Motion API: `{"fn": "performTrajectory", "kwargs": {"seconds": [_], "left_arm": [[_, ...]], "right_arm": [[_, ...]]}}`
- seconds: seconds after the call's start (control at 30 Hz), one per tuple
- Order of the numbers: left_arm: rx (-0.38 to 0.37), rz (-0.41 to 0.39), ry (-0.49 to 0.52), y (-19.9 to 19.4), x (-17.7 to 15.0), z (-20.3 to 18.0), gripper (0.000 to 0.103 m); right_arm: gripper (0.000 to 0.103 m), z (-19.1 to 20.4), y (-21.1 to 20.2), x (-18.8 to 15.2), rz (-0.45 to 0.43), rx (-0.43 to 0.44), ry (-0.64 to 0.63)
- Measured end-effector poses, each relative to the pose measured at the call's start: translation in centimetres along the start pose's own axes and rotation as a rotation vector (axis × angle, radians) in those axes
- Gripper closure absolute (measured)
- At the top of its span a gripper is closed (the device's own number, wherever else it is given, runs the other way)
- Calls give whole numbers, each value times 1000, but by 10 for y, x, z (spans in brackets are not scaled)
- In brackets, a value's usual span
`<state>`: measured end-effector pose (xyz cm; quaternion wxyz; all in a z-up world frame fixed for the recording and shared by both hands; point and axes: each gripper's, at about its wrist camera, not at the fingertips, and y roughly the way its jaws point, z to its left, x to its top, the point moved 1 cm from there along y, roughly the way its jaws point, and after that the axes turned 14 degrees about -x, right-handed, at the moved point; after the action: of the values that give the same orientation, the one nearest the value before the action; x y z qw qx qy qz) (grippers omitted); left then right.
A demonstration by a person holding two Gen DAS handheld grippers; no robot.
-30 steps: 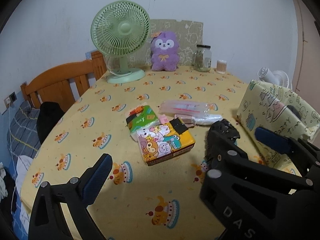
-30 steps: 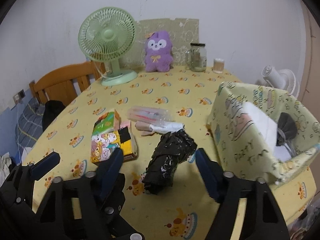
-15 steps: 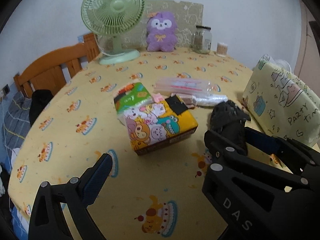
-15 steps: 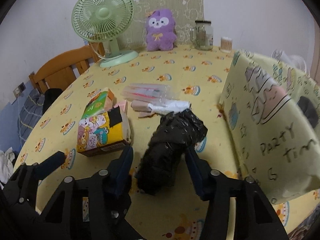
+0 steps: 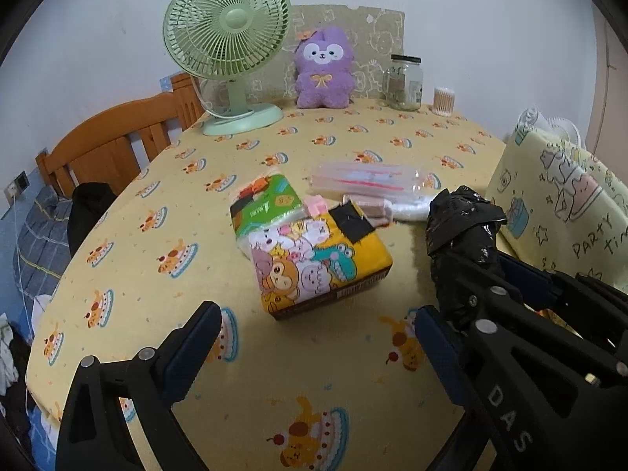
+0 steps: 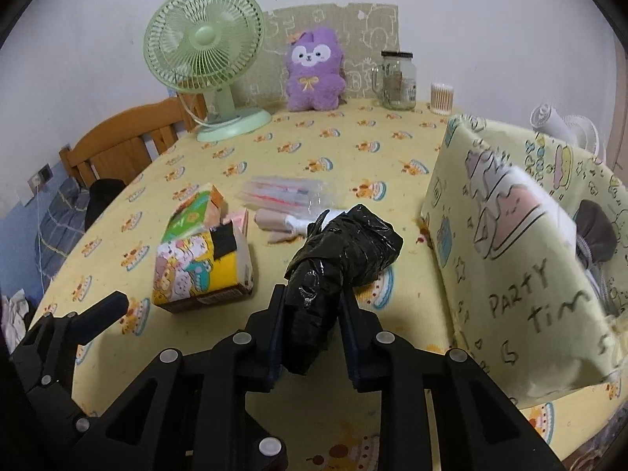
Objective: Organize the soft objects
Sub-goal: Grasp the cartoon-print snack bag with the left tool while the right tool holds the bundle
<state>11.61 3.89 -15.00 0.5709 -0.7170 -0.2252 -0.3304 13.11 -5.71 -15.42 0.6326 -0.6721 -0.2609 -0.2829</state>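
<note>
While my right gripper closes on the black plastic bundle, my left gripper hangs wide open over bare tablecloth.

Nearest me, the right jaws have just been narrowing and now pinch the bundle's near end, which hides its lower part; I cannot tell whether its far end touches the cloth. Beside it lies the cartoon tissue pack, partly covering a green pack. Beyond, a clear pouch overlaps pale rolled items too crumpled to make out. At right, the party-print box is cut off by the frame, its contents mostly hidden. Farthest back sit the purple plush, green fan and glass jar.
</note>
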Motion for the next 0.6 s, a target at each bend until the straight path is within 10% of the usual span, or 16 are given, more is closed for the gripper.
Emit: {"fn": "performTrajectory", "kwargs": {"seconds": [0.6], "left_arm": [[-23, 25, -37, 27, 25, 6, 3]], "right_arm": [[75, 1, 10, 28, -68, -41, 9]]}}
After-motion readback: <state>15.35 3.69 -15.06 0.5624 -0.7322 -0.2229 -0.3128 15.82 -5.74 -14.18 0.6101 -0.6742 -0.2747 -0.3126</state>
